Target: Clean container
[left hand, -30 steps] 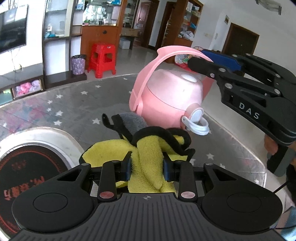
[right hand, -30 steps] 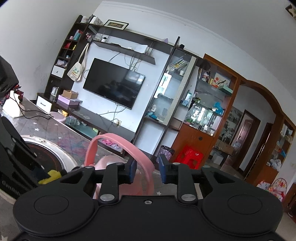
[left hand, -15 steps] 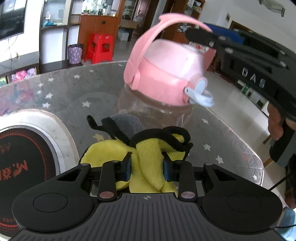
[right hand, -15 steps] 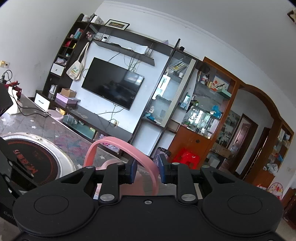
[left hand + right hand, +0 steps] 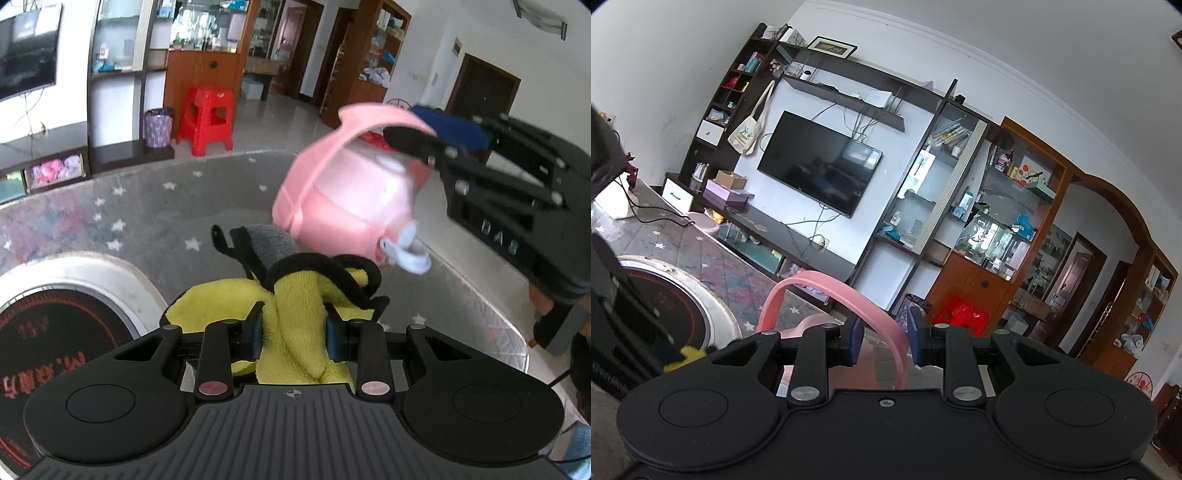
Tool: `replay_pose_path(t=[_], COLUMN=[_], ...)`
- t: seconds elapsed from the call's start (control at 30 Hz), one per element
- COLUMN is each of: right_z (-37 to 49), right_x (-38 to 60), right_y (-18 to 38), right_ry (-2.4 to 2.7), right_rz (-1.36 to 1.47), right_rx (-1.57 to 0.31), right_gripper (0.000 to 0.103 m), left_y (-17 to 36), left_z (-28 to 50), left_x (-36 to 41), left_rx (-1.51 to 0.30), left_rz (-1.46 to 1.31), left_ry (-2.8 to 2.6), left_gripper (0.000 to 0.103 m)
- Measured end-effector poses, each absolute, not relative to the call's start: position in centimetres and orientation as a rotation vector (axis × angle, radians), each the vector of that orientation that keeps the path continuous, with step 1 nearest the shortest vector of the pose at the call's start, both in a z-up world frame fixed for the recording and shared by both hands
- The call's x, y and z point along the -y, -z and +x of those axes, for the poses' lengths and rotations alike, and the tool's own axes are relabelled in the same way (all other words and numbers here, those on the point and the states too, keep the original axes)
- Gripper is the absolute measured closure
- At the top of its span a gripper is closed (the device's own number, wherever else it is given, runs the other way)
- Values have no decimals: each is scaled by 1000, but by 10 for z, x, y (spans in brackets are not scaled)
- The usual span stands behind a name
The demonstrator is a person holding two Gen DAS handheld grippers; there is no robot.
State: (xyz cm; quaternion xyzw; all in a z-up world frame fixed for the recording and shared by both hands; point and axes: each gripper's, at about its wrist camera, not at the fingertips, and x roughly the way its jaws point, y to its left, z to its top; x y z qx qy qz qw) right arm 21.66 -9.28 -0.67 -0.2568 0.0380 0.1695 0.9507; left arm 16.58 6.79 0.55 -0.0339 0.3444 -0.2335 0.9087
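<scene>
The left gripper (image 5: 294,328) is pinching a fluffy yellow cleaning cloth with black trim (image 5: 295,317) between its blue-padded fingers, bunched just above the grey star-patterned table (image 5: 155,199). The right gripper (image 5: 882,341) is clamping the arched pink carry handle (image 5: 849,291) of a round pink plastic container with a pale flip spout (image 5: 347,206). The container is hanging tilted just beyond the cloth, over the table's far right part, its outline blurred. A round black and red hotplate with a silver rim (image 5: 55,325) is sitting at the near left
</scene>
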Motion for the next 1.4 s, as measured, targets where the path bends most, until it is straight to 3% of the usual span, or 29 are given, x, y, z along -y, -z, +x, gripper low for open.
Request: replay_pose_path(t=[0.23, 0.37, 0.63, 0.7, 1.4], right_z=[216, 215, 215, 214, 225], right_x=[93, 90, 93, 95, 95], right_y=[6, 5, 9, 9, 13], right_ry=[-344, -350, -367, -369, -341], right_rz=[-535, -539, -543, -546, -501], right_rx=[-82, -81, -87, -86, -82], right_gripper=[76, 70, 70, 75, 75], left_y=[-11, -12, -12, -10, 20], left_z=[171, 171, 173, 174, 171], left_x=[-70, -69, -74, -74, -53], left_rx=[-713, -709, -719, -724, -783], left_rz=[-90, -92, -80, -77, -51], left_ry=[476, 473, 460, 464, 528], left_gripper=[71, 71, 71, 71, 71])
